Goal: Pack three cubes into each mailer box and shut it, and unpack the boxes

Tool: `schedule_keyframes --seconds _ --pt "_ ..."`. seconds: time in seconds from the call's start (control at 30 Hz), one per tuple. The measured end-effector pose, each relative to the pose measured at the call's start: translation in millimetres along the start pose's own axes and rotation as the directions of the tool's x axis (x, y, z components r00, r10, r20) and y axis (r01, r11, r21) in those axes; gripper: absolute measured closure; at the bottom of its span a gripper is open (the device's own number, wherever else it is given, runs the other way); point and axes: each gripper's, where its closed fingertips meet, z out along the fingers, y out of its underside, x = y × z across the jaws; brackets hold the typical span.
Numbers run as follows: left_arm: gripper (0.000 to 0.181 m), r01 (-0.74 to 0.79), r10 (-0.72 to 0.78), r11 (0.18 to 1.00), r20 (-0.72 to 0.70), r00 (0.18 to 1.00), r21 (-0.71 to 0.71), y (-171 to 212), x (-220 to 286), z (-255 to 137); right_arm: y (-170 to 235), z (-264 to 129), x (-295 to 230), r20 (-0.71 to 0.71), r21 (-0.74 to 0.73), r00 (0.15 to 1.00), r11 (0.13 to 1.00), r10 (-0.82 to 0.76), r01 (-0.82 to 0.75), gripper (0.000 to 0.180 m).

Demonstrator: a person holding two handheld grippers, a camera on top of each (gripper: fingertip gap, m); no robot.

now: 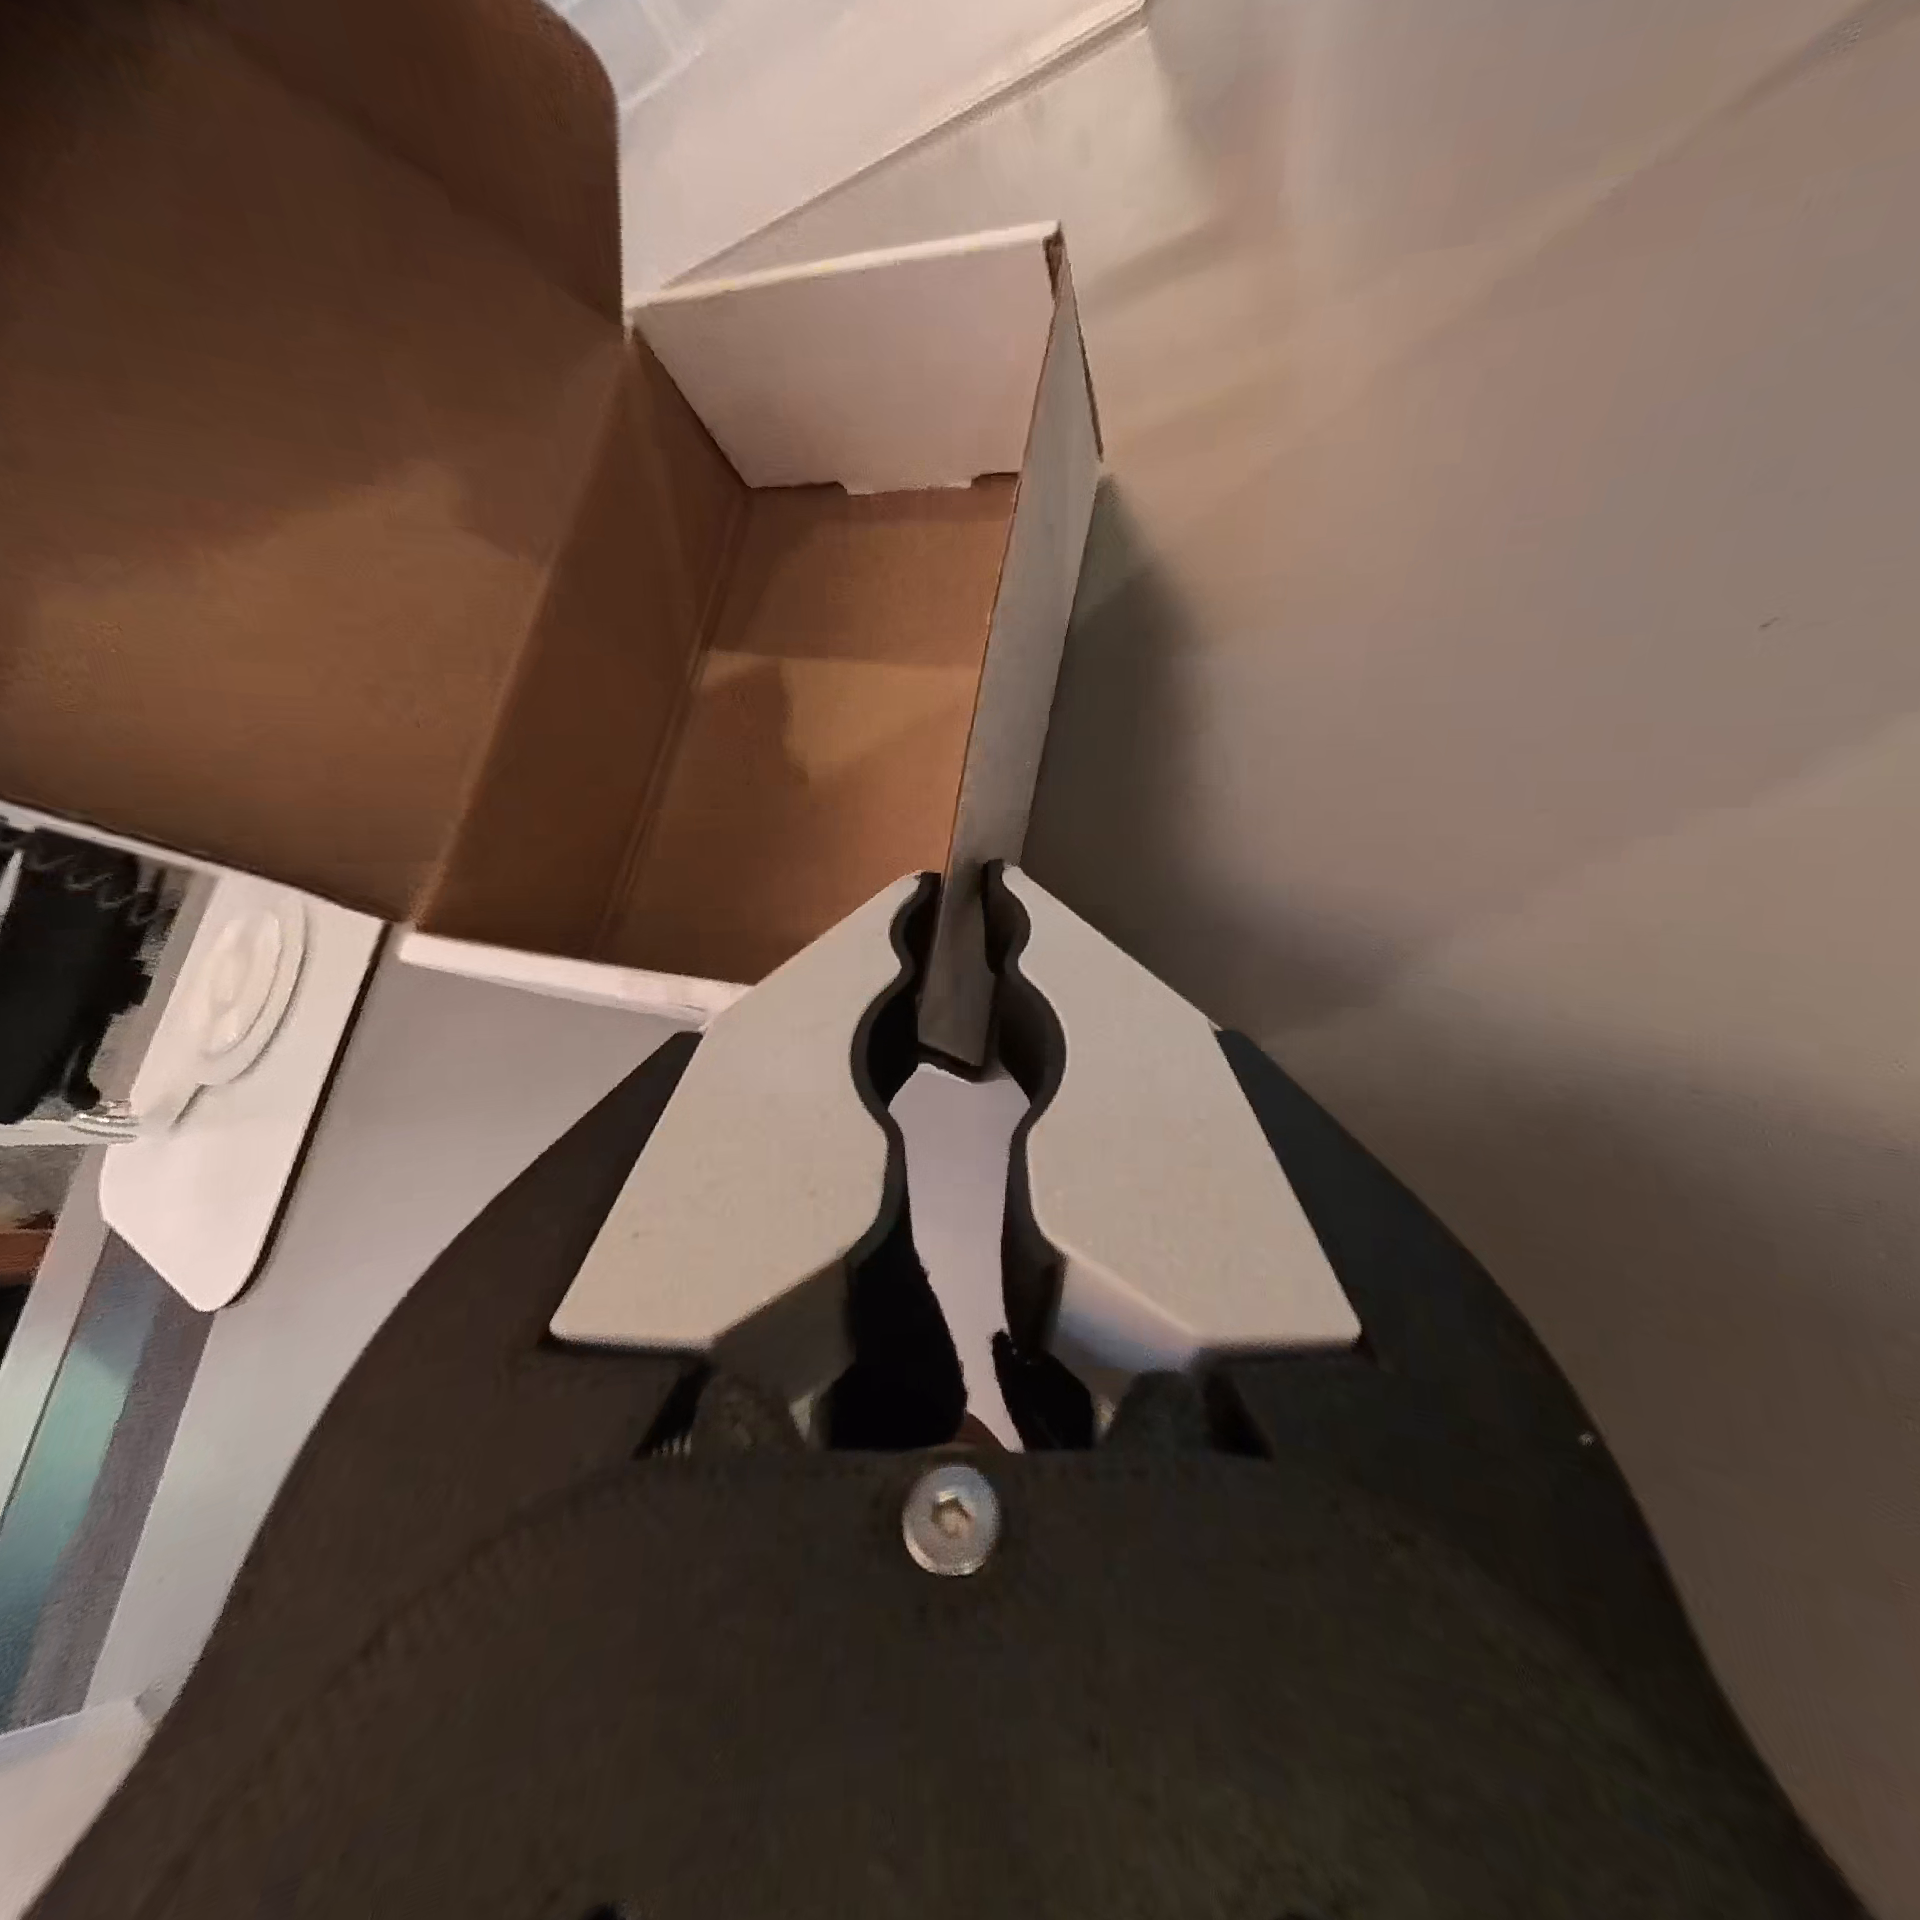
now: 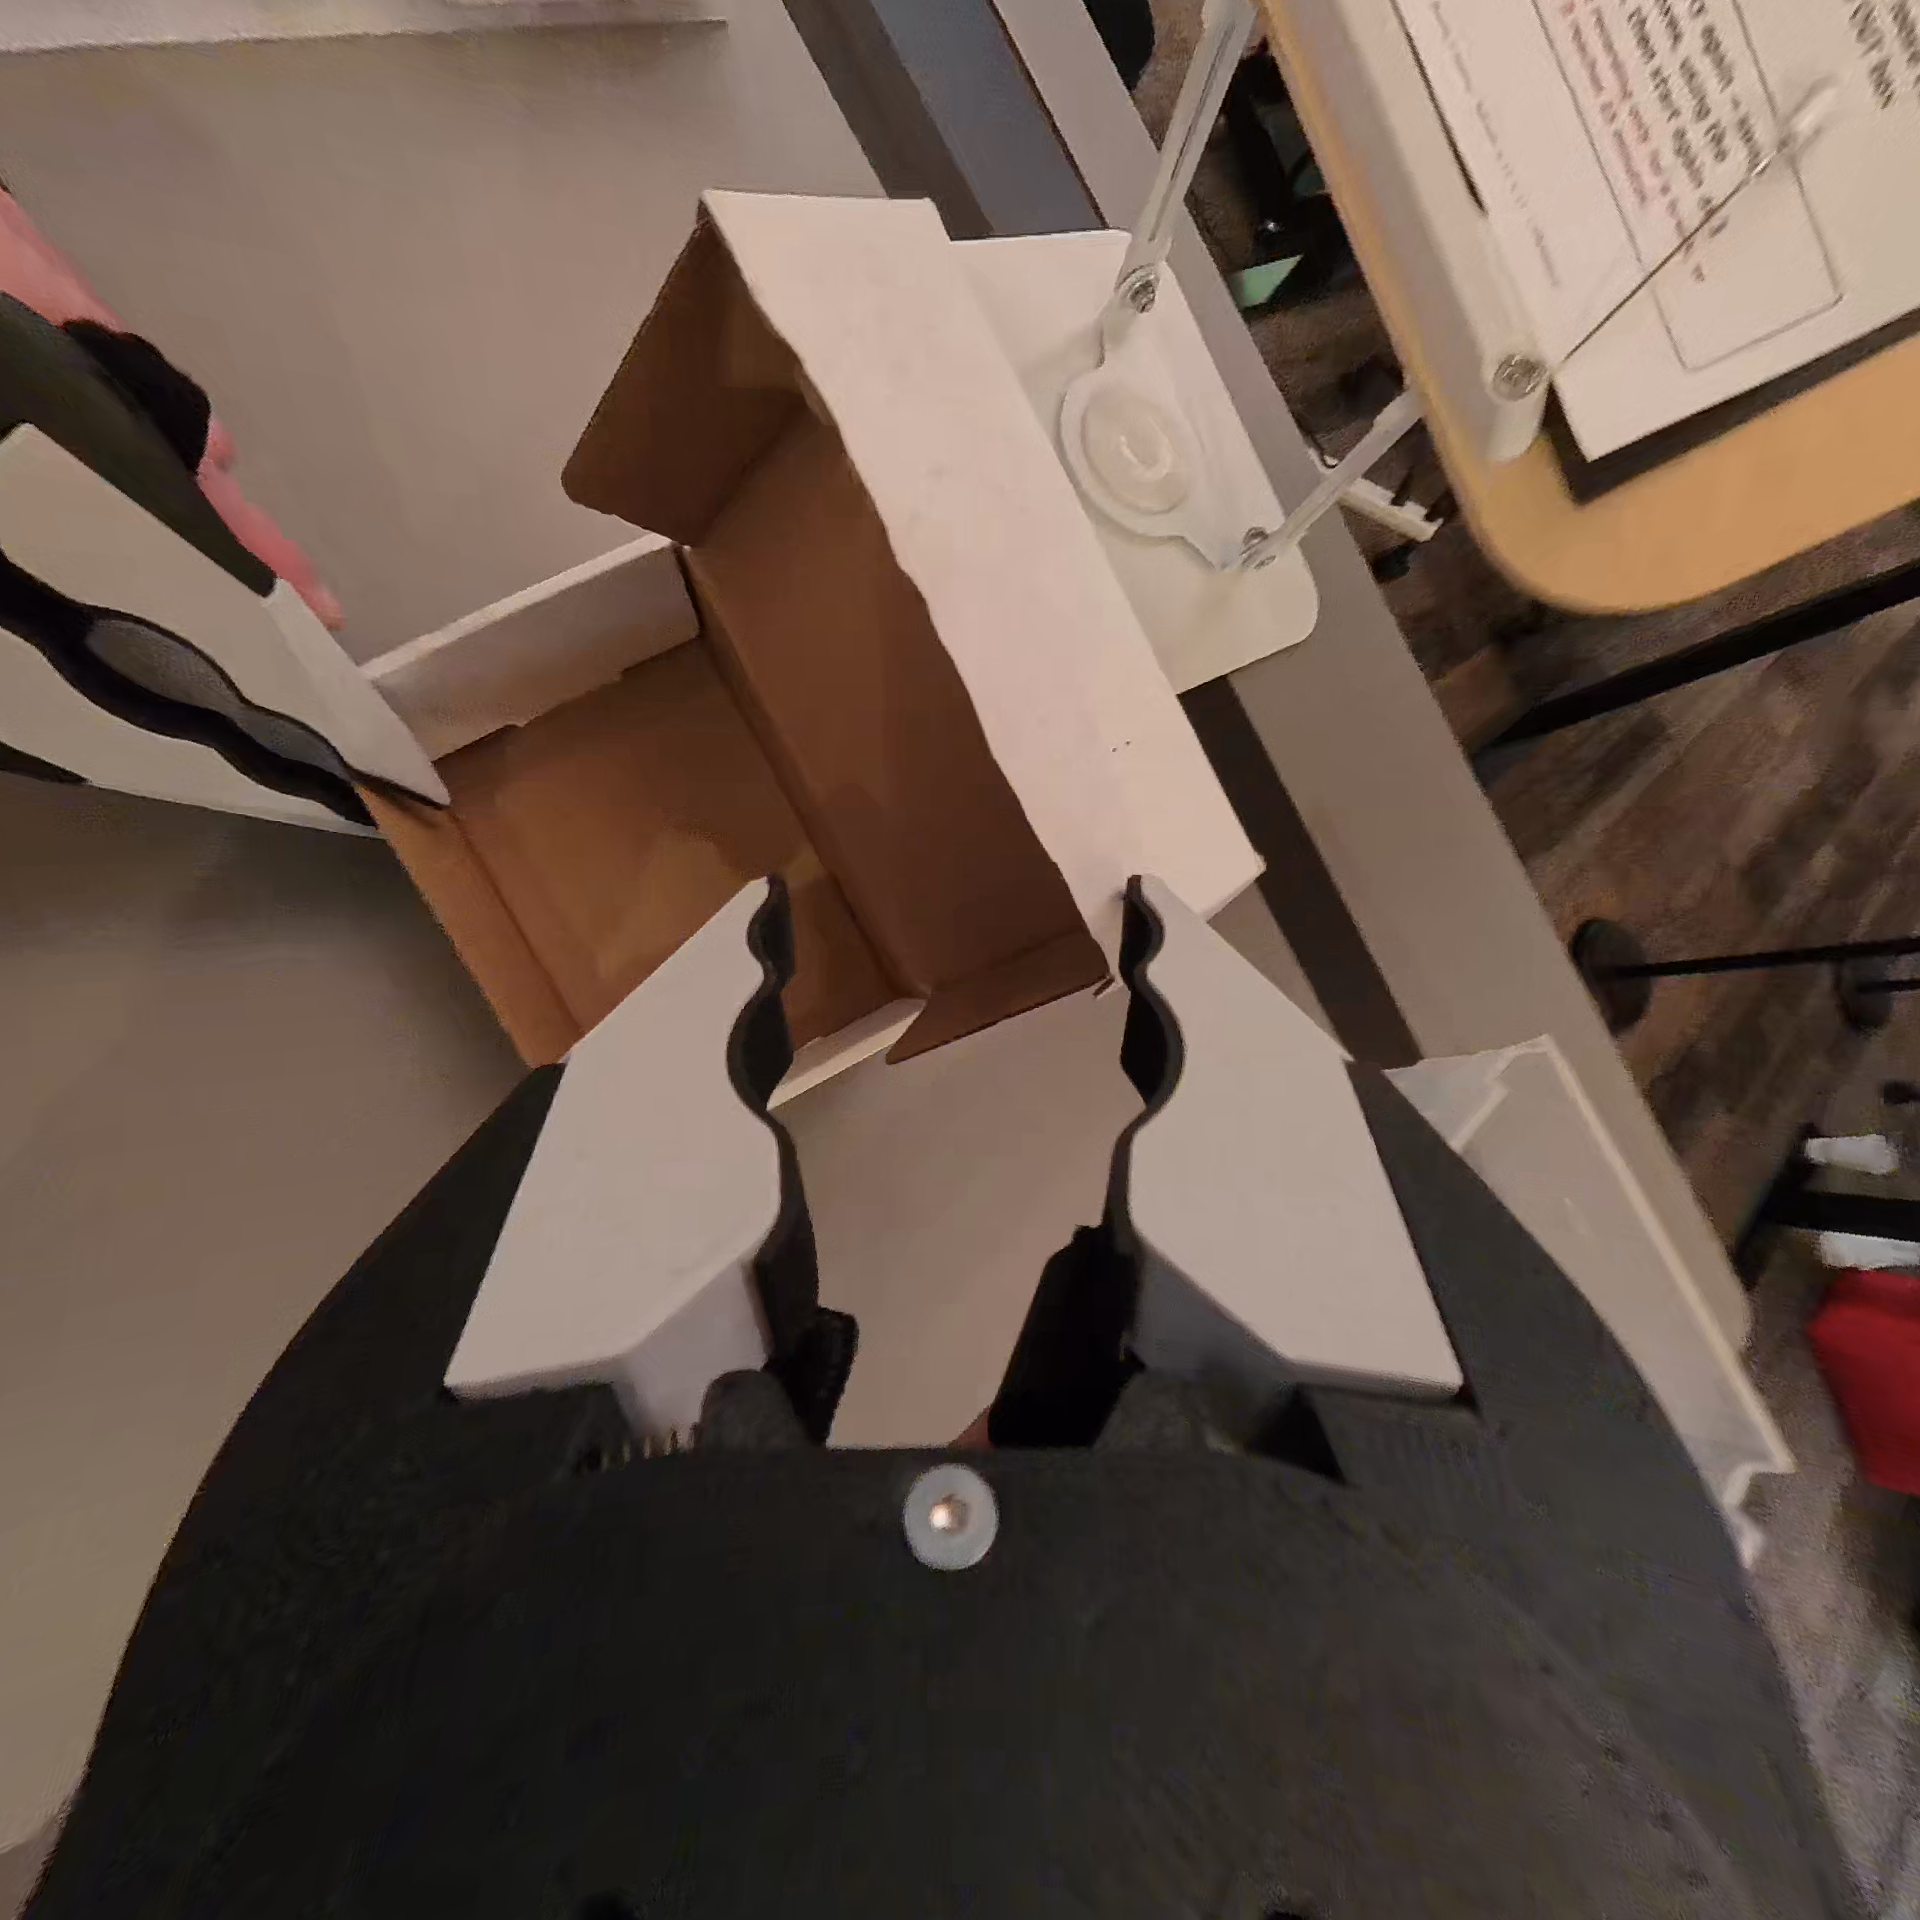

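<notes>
A mailer box, white outside and brown inside, stands open on the grey table; I see no cubes in it. In the left wrist view its floor (image 1: 831, 675) is bare and the lid (image 1: 260, 468) stands up at the left. My left gripper (image 1: 961, 878) is shut on the box's white side wall (image 1: 1029, 623), pinching it at its near end. In the right wrist view the box (image 2: 644, 831) lies ahead with its lid (image 2: 987, 540) raised on the right. My right gripper (image 2: 954, 894) is open and empty, its tips over the box's near end. The left gripper (image 2: 395, 800) shows at the left, on the wall.
A white stand base (image 2: 1174, 468) with thin metal rods sits just behind the lid at the table's edge (image 2: 1351, 831); it also shows in the left wrist view (image 1: 239, 987). A wooden side table with a paper sheet (image 2: 1662, 208) stands beyond. A hand (image 2: 260, 520) holds the left gripper.
</notes>
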Motion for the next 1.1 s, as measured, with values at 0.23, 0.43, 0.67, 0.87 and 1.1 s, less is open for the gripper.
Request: schedule_keyframes --seconds 0.23,0.43,0.67,0.87,1.1 --pt "0.178 0.044 -0.044 0.999 -0.042 0.998 -0.008 1 2 -5 -32 -42 28 -0.011 0.290 0.988 0.946 0.156 -0.146 0.119" --pt "0.178 0.034 -0.036 0.999 -0.093 0.995 -0.020 0 9 -8 40 10 0 0.063 -0.066 0.978 0.978 0.201 -0.196 0.103" --pt "0.178 -0.004 0.001 1.000 -0.155 0.988 -0.017 -1 16 -12 71 88 -27 0.186 -0.165 0.934 0.946 0.307 -0.278 0.112" --pt "0.177 0.000 -0.003 1.000 -0.185 0.983 -0.017 1 13 -15 74 107 -32 0.221 -0.262 0.948 0.950 0.229 -0.169 0.167" --pt "0.163 0.042 -0.038 0.999 -0.116 0.993 0.030 -6 -3 -24 79 108 -31 0.179 -0.367 0.968 0.925 0.179 -0.103 0.170"
